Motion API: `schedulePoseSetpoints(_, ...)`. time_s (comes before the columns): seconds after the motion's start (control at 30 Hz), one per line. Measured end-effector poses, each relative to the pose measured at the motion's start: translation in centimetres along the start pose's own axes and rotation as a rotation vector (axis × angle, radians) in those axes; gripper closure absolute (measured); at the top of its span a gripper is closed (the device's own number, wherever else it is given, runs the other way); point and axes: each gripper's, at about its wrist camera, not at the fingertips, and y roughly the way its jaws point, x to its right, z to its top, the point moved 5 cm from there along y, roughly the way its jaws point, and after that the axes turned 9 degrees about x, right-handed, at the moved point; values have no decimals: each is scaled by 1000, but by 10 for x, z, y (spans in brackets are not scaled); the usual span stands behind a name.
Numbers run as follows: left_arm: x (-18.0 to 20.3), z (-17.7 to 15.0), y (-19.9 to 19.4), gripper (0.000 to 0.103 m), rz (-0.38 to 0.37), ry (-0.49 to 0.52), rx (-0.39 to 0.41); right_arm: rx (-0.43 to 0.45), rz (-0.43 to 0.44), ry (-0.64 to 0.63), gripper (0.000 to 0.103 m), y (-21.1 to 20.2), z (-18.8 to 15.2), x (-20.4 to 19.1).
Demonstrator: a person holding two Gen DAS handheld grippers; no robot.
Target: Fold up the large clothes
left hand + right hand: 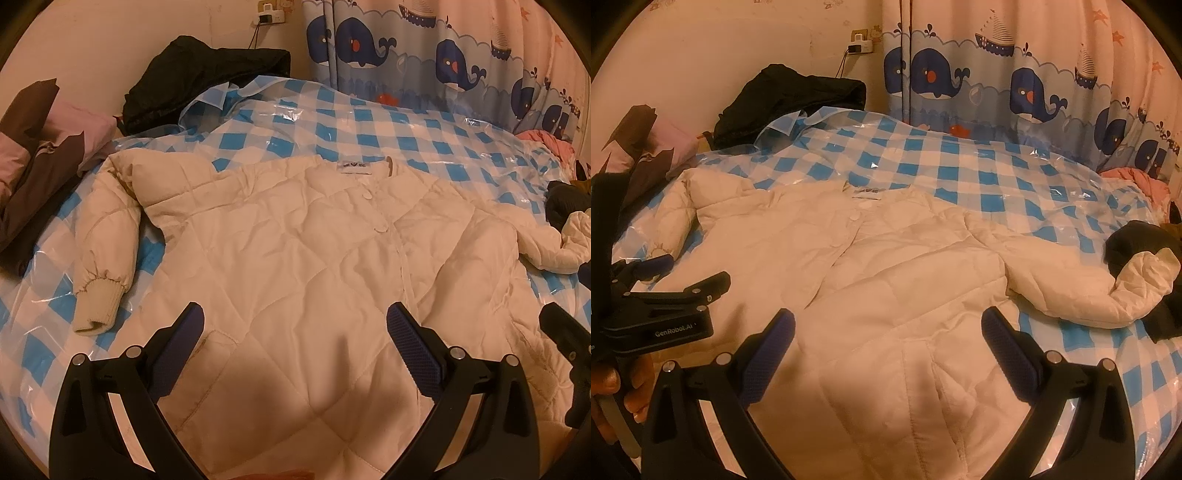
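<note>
On the checked bed, both claws gape above the jacket; one reads "GenRobot.AI".

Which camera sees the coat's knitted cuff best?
The left wrist view. There the cuff lies in plain sight at the end of the sleeve on the checked cover. In the right wrist view the left tongs hide that end of the sleeve.
</note>
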Motion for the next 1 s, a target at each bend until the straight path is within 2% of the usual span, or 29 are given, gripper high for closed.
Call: schedulePoseSetpoints(1.0, 2, 1, 1, 8, 1, 2, -10, 6, -8, -9, 6, -3, 2, 1)
